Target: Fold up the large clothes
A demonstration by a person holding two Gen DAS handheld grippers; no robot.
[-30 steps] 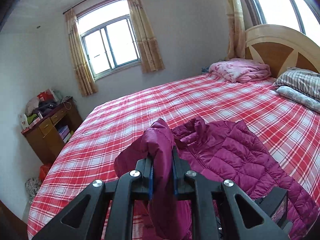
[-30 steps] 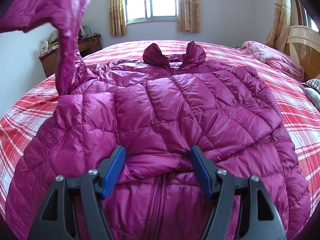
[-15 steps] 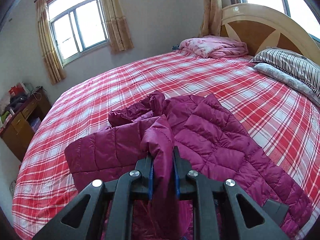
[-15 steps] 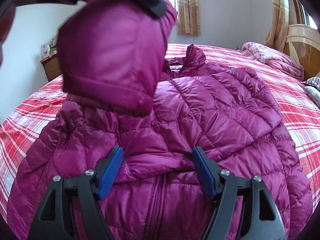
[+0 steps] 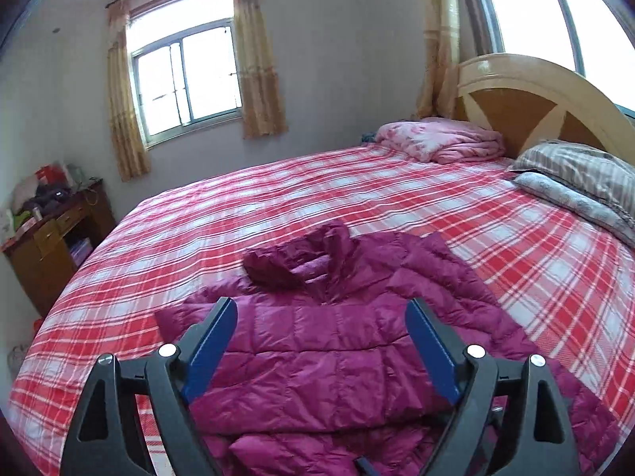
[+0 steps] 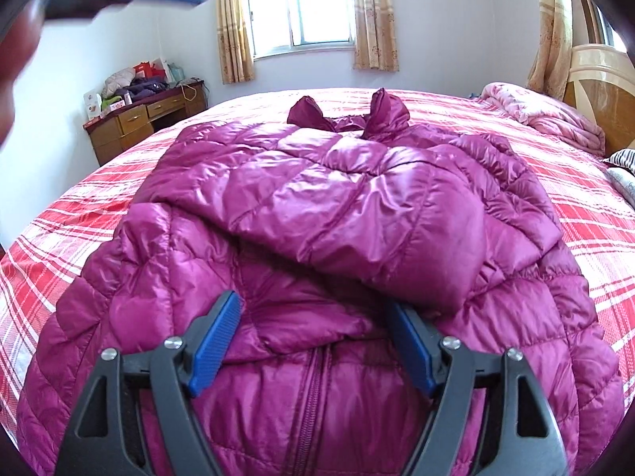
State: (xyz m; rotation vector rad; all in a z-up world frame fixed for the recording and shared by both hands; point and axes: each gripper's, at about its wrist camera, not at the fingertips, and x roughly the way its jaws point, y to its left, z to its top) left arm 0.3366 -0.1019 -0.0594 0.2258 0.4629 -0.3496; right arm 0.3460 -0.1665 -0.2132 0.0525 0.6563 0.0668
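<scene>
The left claw (image 5: pixel 321 341) stands wide, holding nothing, raised above the jacket (image 5: pixel 357 341) with its blue pads (image 5: pixel 212 341) clear of the fabric. In the right wrist view it shows only as a blurred blue shape at the upper left. The right claw (image 6: pixel 313 341) is also wide and grips nothing; its pads sit low against the jacket, either side of the zip (image 6: pixel 313 392) near the hem, and whether they press on the fabric or only hover I cannot tell.

The jacket, a quilted magenta one, lies front up on the bed (image 5: pixel 278 206), collar (image 6: pixel 349 113) towards the far window. One sleeve (image 6: pixel 357 214) lies folded across the chest, its cuff end just beside the right claw's pad. The other sleeve (image 5: pixel 456 277) lies out along the side nearer the headboard.

Judging by this, the step in hand is folding the sleeves inward, with one done. The next move likely calls for the right claw to pinch the other sleeve near its cuff and carry it across the chest, then both claws to take the hem and bring it up to the collar. Puffy, slick fabric may spring back, so each fold wants pressing down.
</scene>
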